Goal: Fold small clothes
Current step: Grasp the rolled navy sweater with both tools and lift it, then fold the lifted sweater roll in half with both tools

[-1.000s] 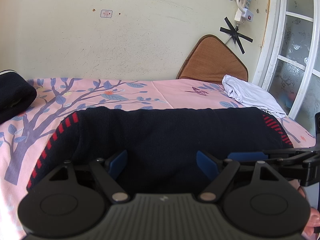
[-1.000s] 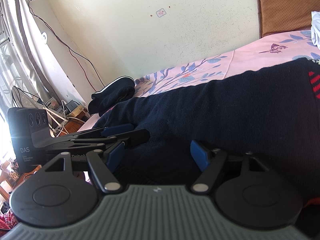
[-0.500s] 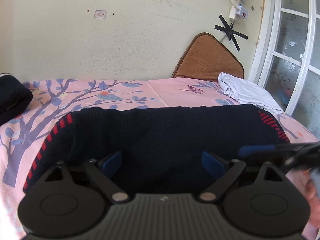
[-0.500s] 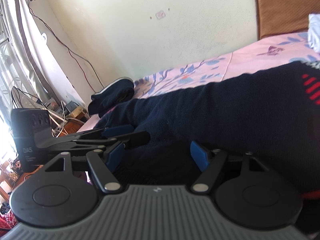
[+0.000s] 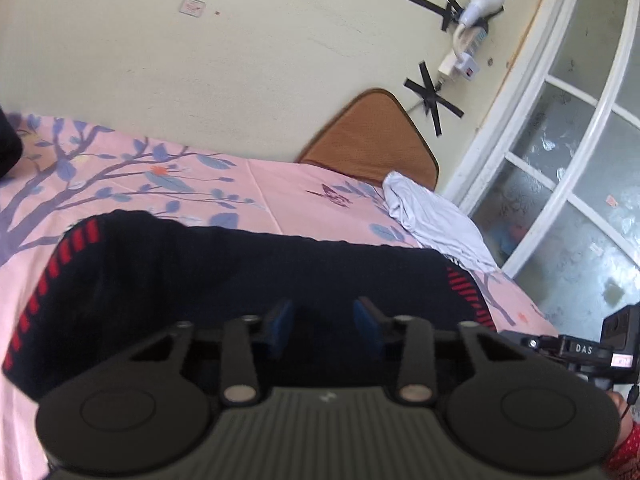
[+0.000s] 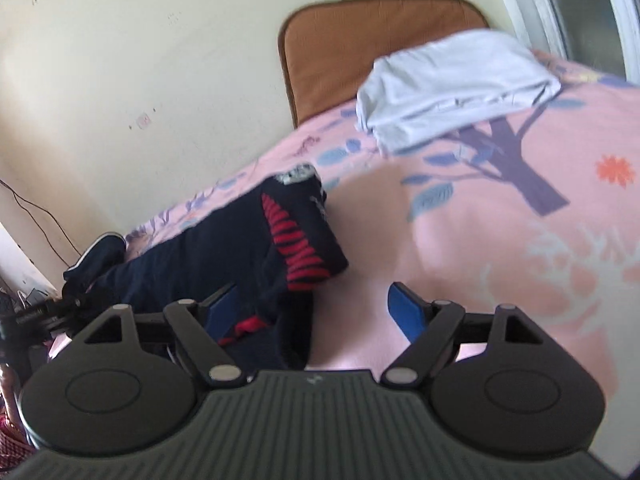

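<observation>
A dark navy knit garment with red stripes (image 5: 248, 276) lies spread across the pink floral bedsheet (image 5: 276, 184). My left gripper (image 5: 323, 326) is low over its near edge, jaws narrowed but still apart, nothing clearly pinched. In the right wrist view the garment's striped right end (image 6: 296, 236) lies folded at the left. My right gripper (image 6: 316, 312) is open at that end, its left finger by the fabric and its right finger over bare sheet (image 6: 500, 248).
A folded white cloth (image 5: 432, 216) lies at the back right of the bed, also in the right wrist view (image 6: 452, 88). A brown cushion (image 5: 372, 136) leans on the wall. A dark folded item (image 6: 96, 256) sits far left. A window (image 5: 580, 160) is right.
My left gripper's jaws have narrowed and the view has tilted. My right gripper has swung right to the garment's striped end, away from the left gripper.
</observation>
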A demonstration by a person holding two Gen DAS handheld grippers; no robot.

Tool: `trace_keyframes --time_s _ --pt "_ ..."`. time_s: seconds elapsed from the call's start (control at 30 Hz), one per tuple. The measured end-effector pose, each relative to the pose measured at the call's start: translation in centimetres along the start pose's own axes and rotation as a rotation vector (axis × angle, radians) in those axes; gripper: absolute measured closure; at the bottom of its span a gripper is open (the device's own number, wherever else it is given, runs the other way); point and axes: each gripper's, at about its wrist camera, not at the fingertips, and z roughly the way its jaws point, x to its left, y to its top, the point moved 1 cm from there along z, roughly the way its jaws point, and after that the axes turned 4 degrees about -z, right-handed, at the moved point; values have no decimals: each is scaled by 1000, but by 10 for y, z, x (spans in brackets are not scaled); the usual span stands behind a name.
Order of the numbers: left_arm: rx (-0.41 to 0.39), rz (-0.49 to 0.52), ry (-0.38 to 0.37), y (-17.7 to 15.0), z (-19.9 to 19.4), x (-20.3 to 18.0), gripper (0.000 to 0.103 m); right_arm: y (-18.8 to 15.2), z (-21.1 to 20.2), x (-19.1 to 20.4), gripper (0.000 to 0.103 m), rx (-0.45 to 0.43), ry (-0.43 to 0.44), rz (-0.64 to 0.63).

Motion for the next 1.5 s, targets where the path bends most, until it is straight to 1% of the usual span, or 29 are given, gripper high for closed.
trace_keyframes --time_s 0.07,0.13,0.17,0.2,0.23,0.27,0.33,0.37,0.5,0.53,0.6,0.63,0.67,0.7,0.77,0.83,0.9,0.93,0.97,1.0,1.1,1.17,1.2,1.23,1.27,1.3,1.33,1.4,1.5 --pt "47 27 20 -3 13 -7 85 4 13 11 20 25 23 -43" --pt "107 35 62 -9 29 -8 87 4 26 22 22 38 60 -64" --pt "111 35 75 -15 35 -7 91 5 32 27 30 43 72 -73" --pt "93 31 74 -18 34 -6 91 7 36 33 35 48 59 -85" --pt "91 21 73 -18 34 -5 92 10 41 37 60 80 64 -77" --pt "97 2 70 -18 33 -4 92 13 42 39 77 84 75 -56" --pt "103 -28 62 -16 34 0 93 23 36 48 78 70 141 -30" --pt "105 -38 59 -15 34 1 93 30 31 58 81 50 167 -48" --pt "100 -60 35 -12 22 3 93 53 22 122 82 -4 290 -194" --pt "80 -72 18 -10 13 6 92 57 26 143 82 -5 319 -253" --pt "-6 -97 3 -6 -21 17 89 58 39 178 82 25 374 -342" --pt "-53 -114 13 -4 -41 26 87 57 49 194 82 48 395 -380" --pt "-102 -138 37 -3 -63 37 82 53 59 210 82 71 410 -419" --pt "-150 -169 72 -1 -85 49 76 49 69 223 82 92 419 -458" --pt "-221 -220 139 0 -121 70 71 37 98 251 82 151 442 -528" --pt "-264 -238 185 0 -145 81 70 22 129 273 82 218 458 -574" --pt "-284 -240 201 1 -156 85 69 1 158 288 83 286 459 -614" --pt "-287 -238 193 2 -157 86 67 -10 169 293 83 313 452 -637" --pt "-286 -235 180 5 -154 86 59 -19 177 294 83 317 462 -642" --pt "-284 -229 170 7 -149 84 53 -21 177 294 83 295 481 -641" --pt "-258 -171 117 18 -124 69 53 -16 172 287 82 289 493 -620" --pt "-241 -117 101 27 -106 55 55 -15 162 279 76 271 504 -645" --pt "-222 -95 121 33 -95 51 57 -16 154 277 73 270 508 -663" --pt "-197 -78 159 38 -83 48 57 -16 144 274 62 264 522 -676" --pt "-185 -70 196 41 -74 47 61 -15 133 270 55 246 536 -685" --pt "-171 -63 239 43 -66 47 64 -12 119 265 53 220 549 -692" --pt "-158 -64 271 45 -61 50 64 -7 106 258 53 191 557 -692" --pt "-134 -97 275 44 -55 59 64 7 84 246 53 121 543 -682" --pt "-114 -137 273 41 -50 69 64 39 73 230 54 19 453 -638"
